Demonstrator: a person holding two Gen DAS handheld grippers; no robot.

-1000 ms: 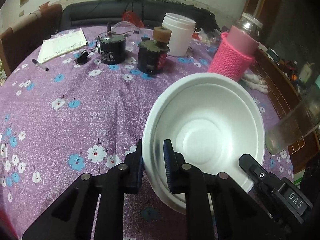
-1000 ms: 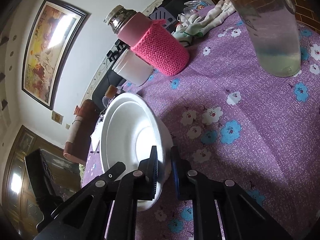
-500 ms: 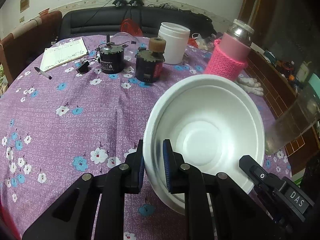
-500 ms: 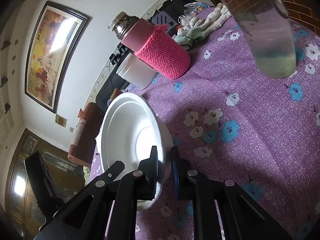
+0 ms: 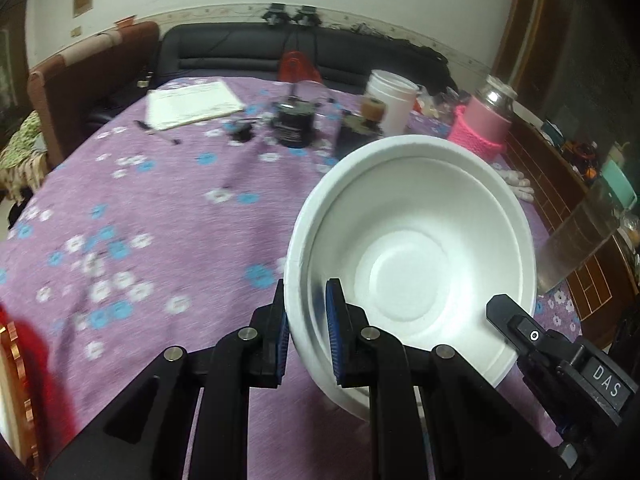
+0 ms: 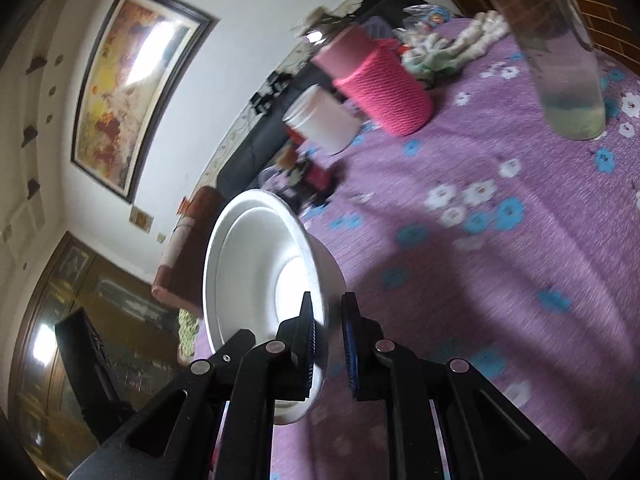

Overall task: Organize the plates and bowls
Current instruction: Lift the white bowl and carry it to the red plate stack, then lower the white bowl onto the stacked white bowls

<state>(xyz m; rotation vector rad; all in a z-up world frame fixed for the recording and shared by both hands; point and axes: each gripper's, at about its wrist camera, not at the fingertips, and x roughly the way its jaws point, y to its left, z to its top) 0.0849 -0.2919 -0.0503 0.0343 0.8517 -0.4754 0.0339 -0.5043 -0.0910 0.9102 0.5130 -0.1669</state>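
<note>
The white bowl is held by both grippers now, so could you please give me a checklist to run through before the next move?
1. Left gripper jaws clamp the white bowl rim, one inside, one outside: ok.
2. Right gripper jaws clamp the opposite rim: ok.
3. Bowl off the purple tablecloth: cannot tell, though it is tilted.
4. Bowl empty inside: ok.
5. Clear of the pink knitted bottle and the clear glass: ok, both stand apart.
6. Destination stack of plates or bowls in view: not ok, none visible.
</note>
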